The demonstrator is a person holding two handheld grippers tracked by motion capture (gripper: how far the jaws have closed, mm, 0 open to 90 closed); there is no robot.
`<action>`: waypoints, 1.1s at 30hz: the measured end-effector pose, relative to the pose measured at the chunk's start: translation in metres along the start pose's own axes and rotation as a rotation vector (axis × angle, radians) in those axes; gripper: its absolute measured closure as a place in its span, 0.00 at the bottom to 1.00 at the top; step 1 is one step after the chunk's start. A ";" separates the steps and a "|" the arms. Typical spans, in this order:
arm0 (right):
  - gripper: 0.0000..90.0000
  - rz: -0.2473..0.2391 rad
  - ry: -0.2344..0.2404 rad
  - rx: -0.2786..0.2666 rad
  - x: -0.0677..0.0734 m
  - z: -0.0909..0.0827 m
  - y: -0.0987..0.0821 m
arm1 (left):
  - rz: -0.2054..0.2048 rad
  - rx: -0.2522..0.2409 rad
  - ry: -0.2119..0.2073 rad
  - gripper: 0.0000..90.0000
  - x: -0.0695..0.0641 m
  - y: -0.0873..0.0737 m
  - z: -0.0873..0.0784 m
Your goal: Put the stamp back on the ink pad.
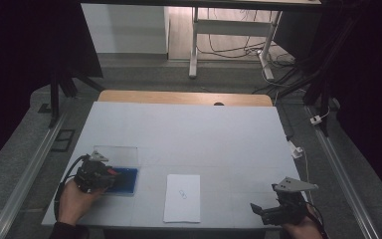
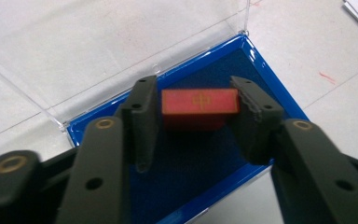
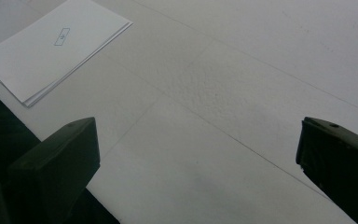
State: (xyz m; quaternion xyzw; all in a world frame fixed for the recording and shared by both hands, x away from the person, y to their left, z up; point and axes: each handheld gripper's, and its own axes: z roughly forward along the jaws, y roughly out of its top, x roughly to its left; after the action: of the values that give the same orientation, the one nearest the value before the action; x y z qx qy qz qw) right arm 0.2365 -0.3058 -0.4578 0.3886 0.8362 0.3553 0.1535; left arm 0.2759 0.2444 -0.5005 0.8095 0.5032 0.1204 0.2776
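Currently the red block (image 2: pixel 200 108) is seen between the two black jaws of the left gripper (image 2: pixel 196 116), inside the blue tray (image 2: pixel 270 86) with the dark blue lining. Its long axis runs across the gap, from one jaw to the other, so the two short ends face the pads. On the left end the pad seems to touch the block or to stand just beside it; on the right end a thin gap can be made out, so the jaws are judged to be only slightly parted and not pressing on the block. Whether the block rests on the lining or is a little lifted cannot be told.

In the high view the tray (image 1: pixel 127 180) lies at the near left of the tabletop (image 1: pixel 189 129), with a clear lid (image 1: pixel 115 153) just behind it. The right gripper (image 1: pixel 271 211) is held at the near right, well apart from the tray, beyond the white paper (image 1: pixel 182 197); its jaws stand wide and nothing is between them. The left hand (image 1: pixel 77 199) is therefore much nearer.
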 end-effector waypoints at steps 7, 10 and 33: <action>0.00 0.001 0.001 0.000 0.000 0.000 0.000 | -0.012 -0.033 -0.025 0.44 -0.001 0.001 -0.003; 0.00 0.000 0.001 0.000 0.000 0.000 0.000 | -0.018 -0.053 -0.030 0.36 0.000 0.002 -0.005; 0.00 0.007 -0.003 -0.002 -0.001 0.000 0.000 | -0.046 -0.204 -0.193 0.00 -0.009 0.001 -0.033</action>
State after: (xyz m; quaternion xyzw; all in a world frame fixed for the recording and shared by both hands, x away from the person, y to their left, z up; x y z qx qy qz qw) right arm 0.2368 -0.3064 -0.4576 0.3920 0.8343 0.3559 0.1537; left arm 0.2569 0.2473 -0.4727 0.7731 0.4777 0.0860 0.4084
